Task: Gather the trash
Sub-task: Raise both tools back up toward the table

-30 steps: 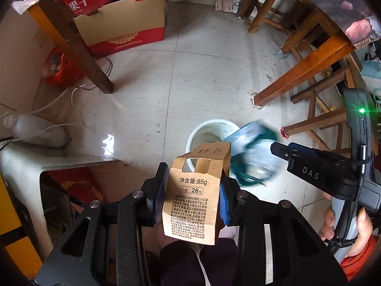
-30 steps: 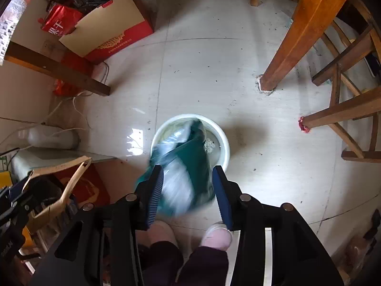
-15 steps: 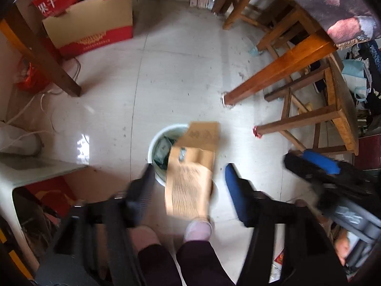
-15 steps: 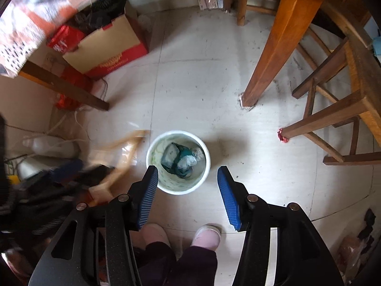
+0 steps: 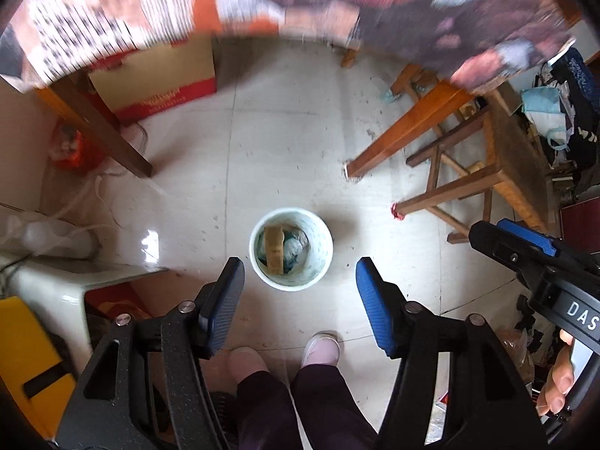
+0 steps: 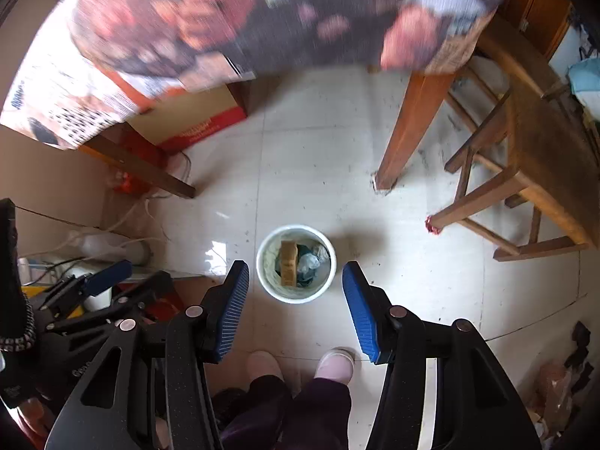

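Observation:
A white round bin [image 5: 322, 262] [image 6: 268, 285] stands on the tiled floor below both grippers. Inside it lie a brown paper box [image 5: 273, 249] [image 6: 288, 262] and a green and clear plastic wrapper [image 5: 294, 251] [image 6: 309, 262]. My left gripper [image 5: 298, 292] is open and empty, high above the bin. My right gripper [image 6: 294, 298] is open and empty too, also well above the bin. The right gripper also shows at the right edge of the left wrist view [image 5: 532, 258], and the left gripper at the left of the right wrist view [image 6: 93, 292].
A table with a patterned cloth [image 6: 262, 18] hangs over the far side, its wooden legs [image 6: 412, 127] on the floor. A wooden stool [image 6: 525, 195] stands at right, a red-and-tan carton [image 5: 161, 78] at far left. The person's feet [image 5: 285, 352] are just below the bin.
The wrapper dropped from my right gripper into the bin, then the brown box dropped from my left gripper into it. Both grippers opened and rose higher.

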Available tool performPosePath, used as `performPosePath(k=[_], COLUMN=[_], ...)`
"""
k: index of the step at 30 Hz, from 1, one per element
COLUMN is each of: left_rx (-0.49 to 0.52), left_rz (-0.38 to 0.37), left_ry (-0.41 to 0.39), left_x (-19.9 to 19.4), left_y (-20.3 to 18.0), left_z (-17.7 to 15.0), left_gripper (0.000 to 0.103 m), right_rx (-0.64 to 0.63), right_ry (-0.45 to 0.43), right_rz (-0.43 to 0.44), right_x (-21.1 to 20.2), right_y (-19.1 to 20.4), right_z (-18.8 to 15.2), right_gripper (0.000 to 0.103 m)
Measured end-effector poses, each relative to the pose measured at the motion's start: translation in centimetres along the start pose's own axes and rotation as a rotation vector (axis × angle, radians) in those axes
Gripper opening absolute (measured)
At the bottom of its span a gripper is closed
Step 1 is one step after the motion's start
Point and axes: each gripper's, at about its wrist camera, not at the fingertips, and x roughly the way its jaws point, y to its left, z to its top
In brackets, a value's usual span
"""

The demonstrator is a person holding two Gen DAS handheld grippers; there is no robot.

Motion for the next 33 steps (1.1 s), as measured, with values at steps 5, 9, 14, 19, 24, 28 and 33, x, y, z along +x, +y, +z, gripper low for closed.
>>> performPosePath(k=[5, 9, 14, 19, 24, 28, 33], left_rx=[-0.001, -0.009, 0.009, 0.084, 0.162, 0.188, 0.194], left_rz=[0.014, -0.010, -0.010, -0.006, -0.002, -0.020, -0.021], left_ry=[-0.082, -0.163, -0.279, -0.405, -0.499, -0.554, -0.651], left_x=[-7.8, -14.3, -22.4, -30.0, -36.2, -40.1, -43.4], left_y=[-0.3, -0.5, -1.4, -2.4, -2.2, -1.6, -1.1], left_z=[1.0, 1.8, 2.7, 2.6, 1.7, 1.3, 0.4], left_gripper=[0.061, 0.061, 0.061, 0.061, 0.061, 0.064, 0.093], right_rx=[-0.013, -0.031, -0.063, -0.080, -0.054, -0.020, 0.027], right_ry=[-0.061, -0.125, -0.212, -0.298, -0.397, -0.479, -0.612], right_rz=[0.002, 0.013, 0.003, -0.006, -0.012, -0.020, -0.062], right_x=[-5.9, -11.1, -17.4, -23.2, -28.2, -32.0, -35.5], right_y=[1.7, 3.6, 5.8, 8.0, 9.6, 10.6, 11.3], right_z=[0.8, 1.3, 1.8, 1.5, 0.8, 0.5, -0.2], right_gripper=[0.048, 0.048, 0.048, 0.052, 0.062, 0.078, 0.094])
